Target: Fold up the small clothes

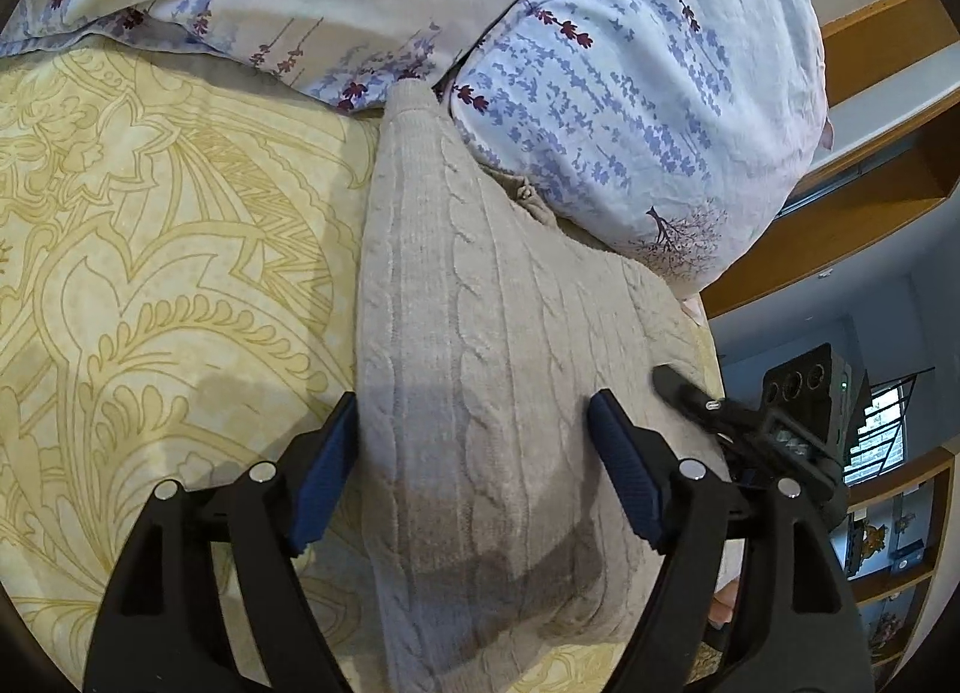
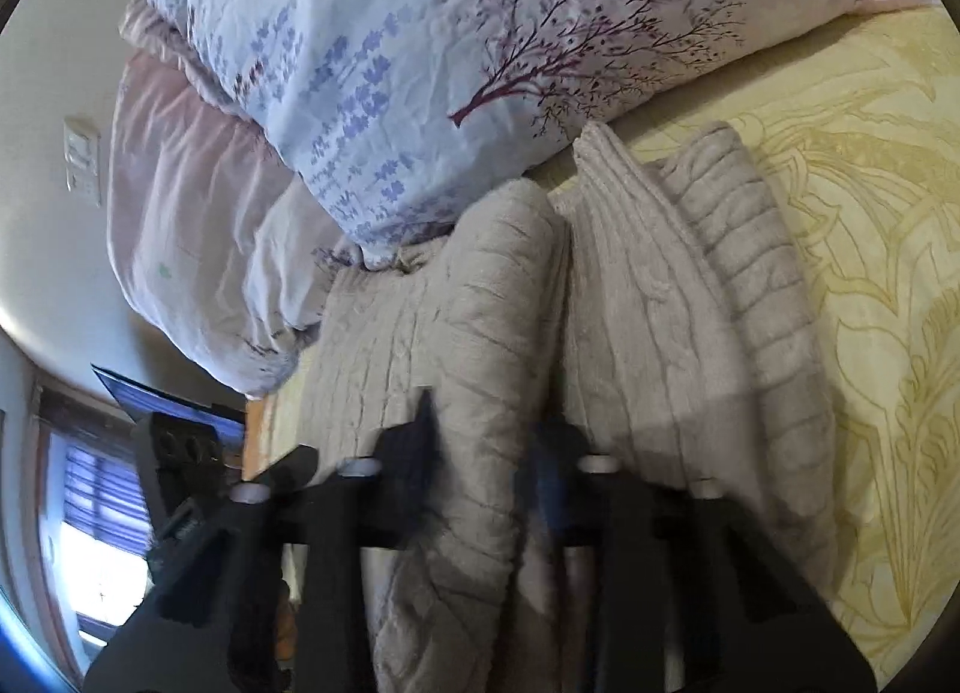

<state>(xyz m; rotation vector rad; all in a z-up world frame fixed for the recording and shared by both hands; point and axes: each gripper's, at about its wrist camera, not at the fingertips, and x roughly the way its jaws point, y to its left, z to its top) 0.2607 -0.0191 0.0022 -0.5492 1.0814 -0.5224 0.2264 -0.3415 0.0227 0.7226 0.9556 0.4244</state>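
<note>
A beige cable-knit sweater (image 1: 480,303) lies folded into a long strip on the yellow patterned bedsheet (image 1: 150,243). My left gripper (image 1: 474,399) hangs open just above it. Its blue pads (image 1: 324,483) straddle the strip's near end, with the left pad at the strip's edge. In the right wrist view the sweater (image 2: 648,303) shows bunched folds. My right gripper (image 2: 492,411), blurred, is shut on a raised fold of the knit, which bulges up between its fingers. A black finger of the right gripper (image 1: 684,387) rests on the sweater's right edge in the left wrist view.
A floral blue-and-pink duvet (image 1: 600,93) (image 2: 390,93) is heaped right behind the sweater, touching its far end. The bed's edge runs along the sweater's right side, with wooden shelves (image 1: 888,33) beyond. A wall switch (image 2: 81,162) and a bright window (image 2: 102,513) lie left.
</note>
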